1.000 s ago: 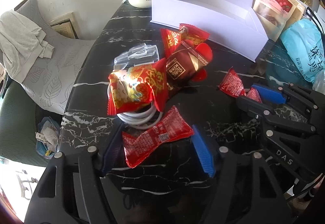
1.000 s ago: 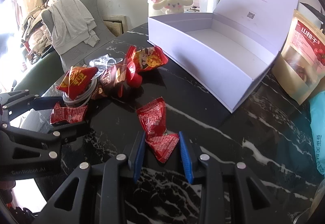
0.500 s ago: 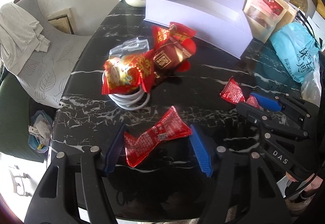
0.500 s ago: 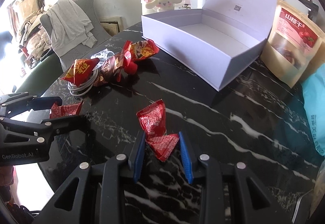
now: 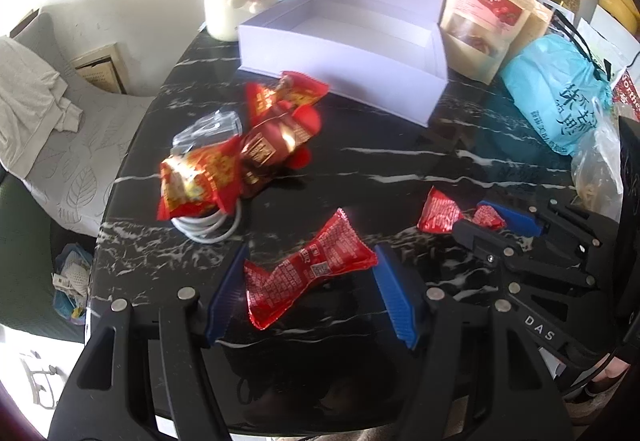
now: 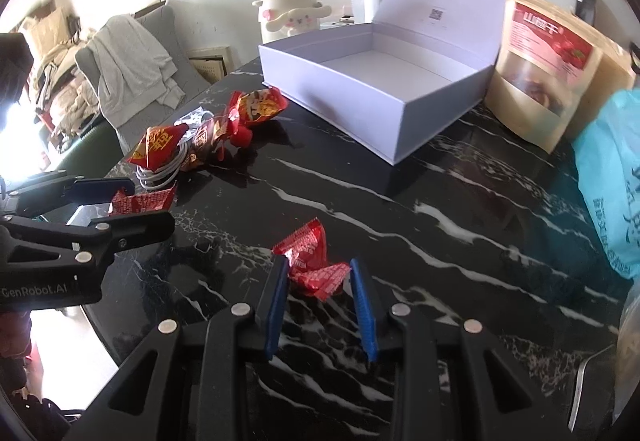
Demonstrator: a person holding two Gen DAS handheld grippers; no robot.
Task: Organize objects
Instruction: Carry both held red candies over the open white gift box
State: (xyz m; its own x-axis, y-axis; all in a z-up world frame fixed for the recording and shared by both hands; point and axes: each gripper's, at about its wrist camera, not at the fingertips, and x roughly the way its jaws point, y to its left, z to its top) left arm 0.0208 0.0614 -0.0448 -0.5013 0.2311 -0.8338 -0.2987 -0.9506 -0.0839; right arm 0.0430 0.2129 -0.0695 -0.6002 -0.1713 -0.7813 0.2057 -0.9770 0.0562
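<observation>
Snack packets sit gripped in both tools: left tool pinches a long red packet, right tool a crumpled one. Next, carry them ahead into the open box.

I see a black white-veined marble table carrying an open white cardboard box beyond my jaws, red snack packets nearer.

Blurred wrappers, cropped bags

The heaped red snack packets are smearing with motion blur, their print unreadable; they are hiding part of the white cable coil, while the blue plastic bag is running off the frame's edge.
</observation>
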